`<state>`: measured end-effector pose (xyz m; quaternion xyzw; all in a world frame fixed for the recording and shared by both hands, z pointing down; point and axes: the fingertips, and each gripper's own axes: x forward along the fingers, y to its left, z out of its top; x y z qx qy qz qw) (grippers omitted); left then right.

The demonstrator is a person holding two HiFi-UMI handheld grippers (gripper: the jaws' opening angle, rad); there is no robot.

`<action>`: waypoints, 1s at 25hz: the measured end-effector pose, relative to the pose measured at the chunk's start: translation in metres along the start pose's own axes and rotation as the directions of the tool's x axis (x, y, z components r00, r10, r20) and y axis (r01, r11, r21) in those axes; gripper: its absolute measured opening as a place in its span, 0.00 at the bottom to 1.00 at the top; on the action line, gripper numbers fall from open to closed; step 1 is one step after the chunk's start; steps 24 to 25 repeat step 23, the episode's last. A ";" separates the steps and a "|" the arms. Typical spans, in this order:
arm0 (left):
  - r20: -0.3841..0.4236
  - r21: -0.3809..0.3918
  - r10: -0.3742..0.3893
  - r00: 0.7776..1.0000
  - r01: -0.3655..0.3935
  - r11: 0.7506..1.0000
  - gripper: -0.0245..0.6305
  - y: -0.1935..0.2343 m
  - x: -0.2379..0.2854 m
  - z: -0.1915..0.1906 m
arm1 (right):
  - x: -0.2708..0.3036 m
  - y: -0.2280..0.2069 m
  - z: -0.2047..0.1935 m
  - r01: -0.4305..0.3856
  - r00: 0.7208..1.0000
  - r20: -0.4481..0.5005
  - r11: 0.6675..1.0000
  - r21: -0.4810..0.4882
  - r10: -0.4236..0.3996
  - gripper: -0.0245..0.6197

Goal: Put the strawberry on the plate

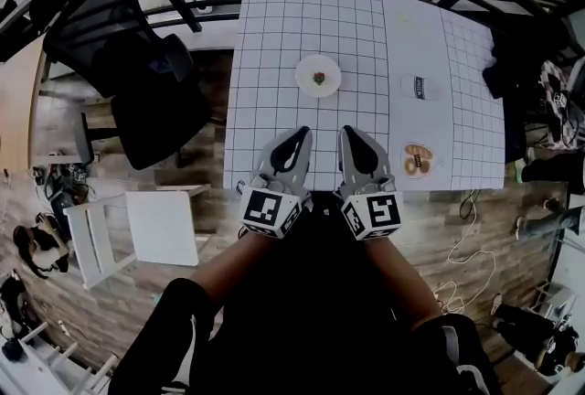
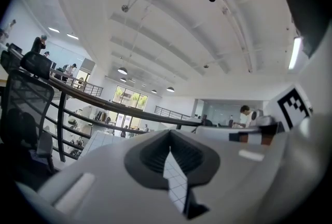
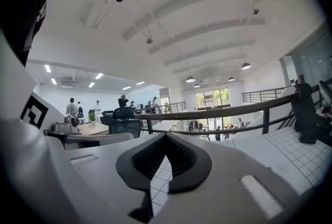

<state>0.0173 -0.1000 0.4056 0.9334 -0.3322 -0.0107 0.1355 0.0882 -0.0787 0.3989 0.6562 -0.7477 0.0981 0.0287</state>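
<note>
White plate (image 1: pixel 303 69) holds the strawberry (image 1: pixel 318 78); left gripper (image 1: pixel 301 133) and right gripper (image 1: pixel 351 132) fingers are closed, empty; dark label (image 1: pixel 419 87) print unreadable.

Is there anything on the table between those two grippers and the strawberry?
Nothing visible. Only bare gridded tablecloth lies between the left gripper, the right gripper and the strawberry, which already sits on the white plate. A small dish with something brown lies off to the right.

White gridded tabletop (image 1: pixel 274 64) — bearing a plate (image 1: pixel 303 71), a small dark-labelled item (image 1: pixel 414 87), a brown item (image 1: pixel 418 159) near the front edge.
</note>
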 end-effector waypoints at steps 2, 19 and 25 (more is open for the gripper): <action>-0.002 0.000 0.003 1.000 -0.003 1.000 0.05 -0.001 -0.010 -0.002 | -0.007 0.004 -0.001 0.008 1.000 -0.003 1.000 -0.009 -0.009 0.03; 0.009 0.037 0.060 0.998 -0.060 0.998 0.05 -0.105 -0.079 -0.022 | -0.139 0.005 -0.010 -0.009 1.000 0.028 0.999 -0.049 0.010 0.03; 0.008 0.038 0.041 0.999 -0.041 0.998 0.05 -0.154 -0.097 -0.036 | -0.190 0.000 -0.014 -0.010 0.999 0.048 0.999 -0.036 0.012 0.03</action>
